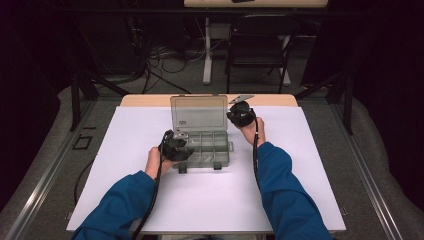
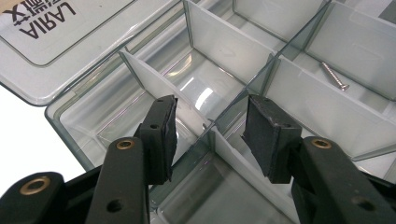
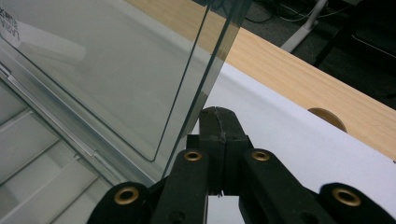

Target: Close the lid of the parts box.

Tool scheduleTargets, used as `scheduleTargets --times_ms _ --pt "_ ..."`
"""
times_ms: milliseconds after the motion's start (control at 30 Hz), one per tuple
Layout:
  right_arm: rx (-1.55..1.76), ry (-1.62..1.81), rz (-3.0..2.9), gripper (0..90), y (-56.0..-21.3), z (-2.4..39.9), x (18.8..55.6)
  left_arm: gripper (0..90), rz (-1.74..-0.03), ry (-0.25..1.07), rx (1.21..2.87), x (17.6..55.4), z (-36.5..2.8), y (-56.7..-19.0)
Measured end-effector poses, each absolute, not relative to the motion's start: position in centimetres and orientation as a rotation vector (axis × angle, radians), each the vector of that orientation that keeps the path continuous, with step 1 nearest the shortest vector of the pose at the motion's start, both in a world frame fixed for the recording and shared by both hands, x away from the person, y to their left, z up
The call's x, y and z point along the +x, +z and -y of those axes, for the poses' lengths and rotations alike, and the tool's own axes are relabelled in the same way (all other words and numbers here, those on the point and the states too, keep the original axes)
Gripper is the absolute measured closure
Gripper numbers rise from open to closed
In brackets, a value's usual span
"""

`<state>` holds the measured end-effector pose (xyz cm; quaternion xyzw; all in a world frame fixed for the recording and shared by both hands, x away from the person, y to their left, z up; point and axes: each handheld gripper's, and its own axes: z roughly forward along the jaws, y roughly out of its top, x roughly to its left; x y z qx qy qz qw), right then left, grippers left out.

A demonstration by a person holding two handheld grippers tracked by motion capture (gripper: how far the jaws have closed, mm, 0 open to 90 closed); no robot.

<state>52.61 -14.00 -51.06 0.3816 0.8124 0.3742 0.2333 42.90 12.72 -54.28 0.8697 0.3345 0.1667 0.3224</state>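
My left hand-held gripper (image 2: 210,135) stands part open over the near left corner of the organiser box (image 1: 200,147). Its two pads (image 2: 164,135) straddle a divider wall (image 2: 233,158) where the compartment partitions cross. The pads do not press on the wall; a gap shows on each side, so this hand-held gripper has hold of nothing. In the high view it (image 1: 176,145) sits at the box's front left edge, with my left hand (image 1: 154,161) just behind it on the counter (image 1: 200,200).

Beyond the left hand-held gripper, across the next partition and to its right, a single screw (image 2: 334,76) lies on the floor of a compartment, apart from the pads. Farther still, up and to the left, the underside of the lid (image 2: 60,42) carries a printed label.

My right hand-held gripper (image 3: 219,135) is fully closed, pad against pad, with nothing between the pads. It rests just beside the right edge of the raised lid (image 3: 116,70), which stands upright from the back of the box. Whether the closed tips touch that edge I cannot tell. In the high view this hand-held gripper (image 1: 239,114) is at the lid's right side, near its top.

Beyond it lie the white sheet and the wooden strip at the counter's far edge (image 3: 299,74).
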Motion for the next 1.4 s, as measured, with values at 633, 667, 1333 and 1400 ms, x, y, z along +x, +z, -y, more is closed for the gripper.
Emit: scheduleTargets --times_ms 633,667,1333,1400 --pt "1.005 1.094 -2.179 90.0 -49.6 14.2 51.5 53.4 -0.879 0.438 2.281 42.9 -12.7 -54.3" --pt "1.002 1.097 -2.177 90.0 -49.6 14.3 51.4 53.4 -0.880 0.439 2.281 42.9 -12.7 -54.3" --pt "0.962 1.179 -2.149 90.0 -49.4 14.8 49.8 53.4 -0.880 0.440 2.280 42.9 -12.7 -54.3" --pt "0.951 1.193 -2.147 90.0 -49.5 14.9 49.5 53.4 -0.880 0.440 2.281 42.9 -12.7 -54.3"
